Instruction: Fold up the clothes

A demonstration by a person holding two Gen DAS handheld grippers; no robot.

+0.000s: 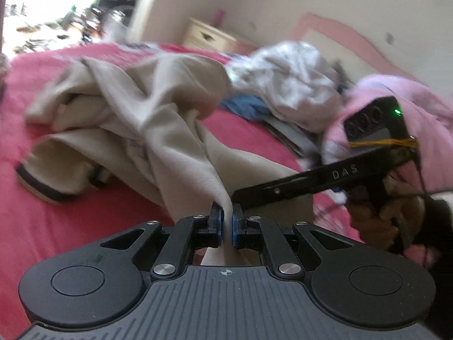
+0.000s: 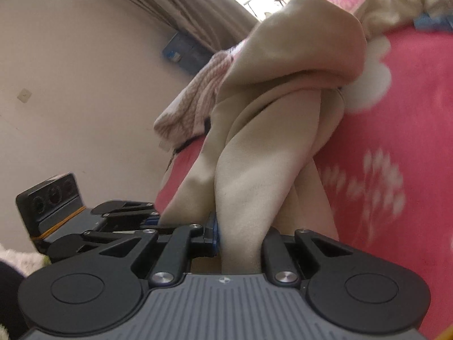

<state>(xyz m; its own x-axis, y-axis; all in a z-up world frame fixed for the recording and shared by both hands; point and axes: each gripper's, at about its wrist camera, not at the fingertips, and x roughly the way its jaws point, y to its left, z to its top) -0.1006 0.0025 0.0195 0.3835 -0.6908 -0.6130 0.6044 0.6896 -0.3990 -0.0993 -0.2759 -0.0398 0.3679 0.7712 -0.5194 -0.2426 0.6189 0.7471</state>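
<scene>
The big pink bed (image 1: pixel 70 221) is where all the work happens, because it is wide and soft and gives room to spread clothes out. It has white flower shapes on its cover in the right wrist view.

On the bed lies the beige garment (image 1: pixel 147 107), the thing being folded. It is all bunched and twisted, with a dark band (image 1: pixel 36 184) at one end. Most of it rests on the bed, and one part rises up to the claws, so it looks like it is being lifted to shake it straight.

Behind it sits a pile of other clothes (image 1: pixel 286 76), white and blue, with something pink (image 1: pixel 419 141) beside it. They are probably waiting their turn. The picture is blurry there, so I cannot tell what each piece is.

The left claw (image 1: pixel 225 221) is closed tight on a thin edge of the beige cloth, with its blue pads (image 1: pixel 216 221) pinching it from both sides. The right claw (image 2: pixel 240 238) has a thick roll of the same cloth between its jaws. It seems to hold it, but the cloth hides one pad. In both views the two claws are close beside each other, likely so they can pull apart and stretch the edge flat.
</scene>
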